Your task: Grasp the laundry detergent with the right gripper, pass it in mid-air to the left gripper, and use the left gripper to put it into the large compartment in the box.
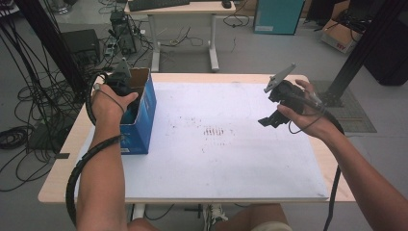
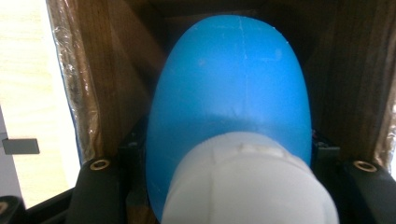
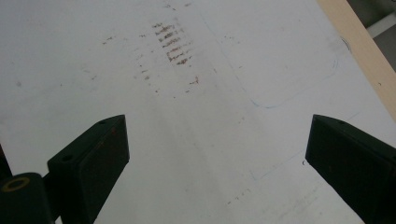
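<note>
Inside the open blue cardboard box [image 1: 142, 111] at the left edge of the worktop [image 1: 231, 163], the left gripper [image 1: 126, 94] reaches down among the brown inner walls, its fingers [image 2: 95, 184] clamped on either side of a blue plastic bottle [image 2: 231, 88] with a white cap [image 2: 250, 182]. Seen from the left gripper view, the rounded blue body runs away from the fingers toward the box's far wall, while the white cap sits nearest, just above and between the two black finger roots. Over at the right of the worktop, the right gripper [image 1: 270, 121] hangs above the bare white mat, fingers [image 3: 95, 156] spread wide with nothing between them, only smudged brown marks lying ahead of them on the surface.

Judging by its smooth, glossy skin and blown shape, the bottle is likely light and somewhat springy, with thin walls that would give under a hard squeeze; whether it is full cannot be told. The curved, slick sides look apt to slide or twist out of flat fingers, more so where the body tapers. The firmest hold would seem to be across the shoulder just beyond the cap, where the fingers now sit and the plastic is stiffest, rather than on the broad belly. Lifting it straight up should keep it clear of the box's close walls and taped flap edges
</note>
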The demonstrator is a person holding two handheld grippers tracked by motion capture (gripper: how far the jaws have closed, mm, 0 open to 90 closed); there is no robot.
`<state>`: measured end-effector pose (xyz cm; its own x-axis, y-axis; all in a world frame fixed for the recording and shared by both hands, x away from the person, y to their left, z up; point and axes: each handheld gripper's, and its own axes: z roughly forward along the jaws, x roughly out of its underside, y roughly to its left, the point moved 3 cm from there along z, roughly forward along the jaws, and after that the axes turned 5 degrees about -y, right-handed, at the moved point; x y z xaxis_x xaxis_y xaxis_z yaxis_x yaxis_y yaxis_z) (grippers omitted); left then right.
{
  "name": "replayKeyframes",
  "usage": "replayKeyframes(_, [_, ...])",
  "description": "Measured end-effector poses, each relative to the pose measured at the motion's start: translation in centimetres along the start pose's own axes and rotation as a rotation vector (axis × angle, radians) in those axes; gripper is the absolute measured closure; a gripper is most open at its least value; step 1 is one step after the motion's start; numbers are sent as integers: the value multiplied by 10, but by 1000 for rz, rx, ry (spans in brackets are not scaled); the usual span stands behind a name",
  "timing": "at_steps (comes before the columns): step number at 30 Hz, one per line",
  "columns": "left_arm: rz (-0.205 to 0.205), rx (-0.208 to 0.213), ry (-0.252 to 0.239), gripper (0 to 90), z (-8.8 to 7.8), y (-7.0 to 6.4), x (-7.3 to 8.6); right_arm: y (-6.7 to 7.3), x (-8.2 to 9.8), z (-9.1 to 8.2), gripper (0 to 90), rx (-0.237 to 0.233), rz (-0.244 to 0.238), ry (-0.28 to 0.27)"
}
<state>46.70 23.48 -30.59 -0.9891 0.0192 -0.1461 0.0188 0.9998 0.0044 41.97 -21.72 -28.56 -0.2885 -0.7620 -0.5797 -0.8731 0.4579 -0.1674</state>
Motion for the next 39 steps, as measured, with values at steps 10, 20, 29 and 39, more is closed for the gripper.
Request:
replayKeyframes(10, [0,0,0,370,0,0,0,-1,0,-1,62,1,-3,5])
replayKeyframes(20, [3,-4,0,370,0,-1,0,-1,0,-2,61,4,-5,1])
replayKeyframes(29, [5,-5,-1,370,0,-1,0,-2,0,-3,62,2,-19,9])
replayKeyframes(39, [4,-6,0,370,0,-1,0,0,-1,-3,62,6,-4,3])
